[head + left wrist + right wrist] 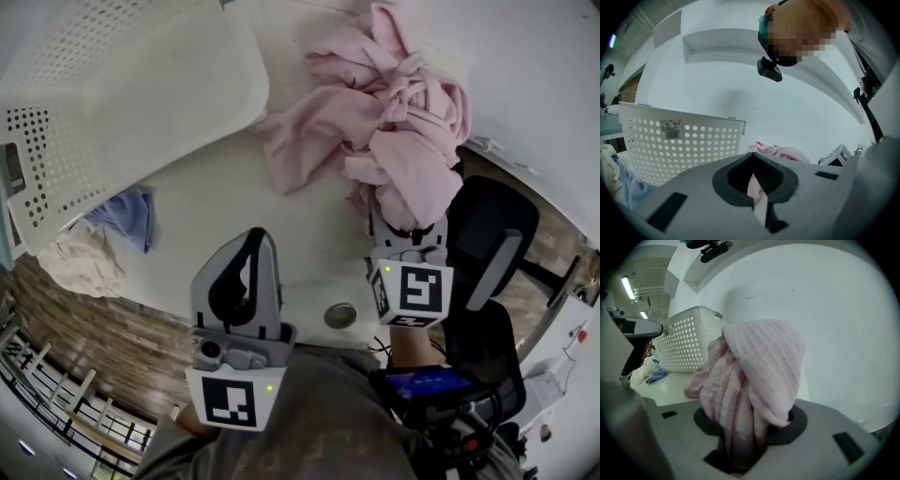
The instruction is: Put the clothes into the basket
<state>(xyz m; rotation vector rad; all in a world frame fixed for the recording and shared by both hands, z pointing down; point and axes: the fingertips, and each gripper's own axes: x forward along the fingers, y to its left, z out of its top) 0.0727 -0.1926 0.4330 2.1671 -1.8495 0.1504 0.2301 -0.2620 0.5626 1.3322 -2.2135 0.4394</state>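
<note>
A pile of pink clothes (pixel 375 122) lies on the white table (pixel 234 197), to the right of the white perforated basket (pixel 122 94). My right gripper (pixel 408 230) is at the near end of the pile, shut on a thick bunch of the pink cloth (pixel 754 380), which fills its jaws and stands up in front of the camera. My left gripper (pixel 248 246) hovers over bare table nearer me, shut, with nothing in it. In the left gripper view the basket (pixel 679 140) stands ahead on the left and the pink pile (pixel 780 151) shows just past the jaws.
A blue cloth (pixel 127 216) and a cream cloth (pixel 84 262) lie on the table beside the basket's near wall. A small round metal fitting (pixel 340 315) sits near the table's front edge. A black chair (pixel 492 244) stands at the right, off the table.
</note>
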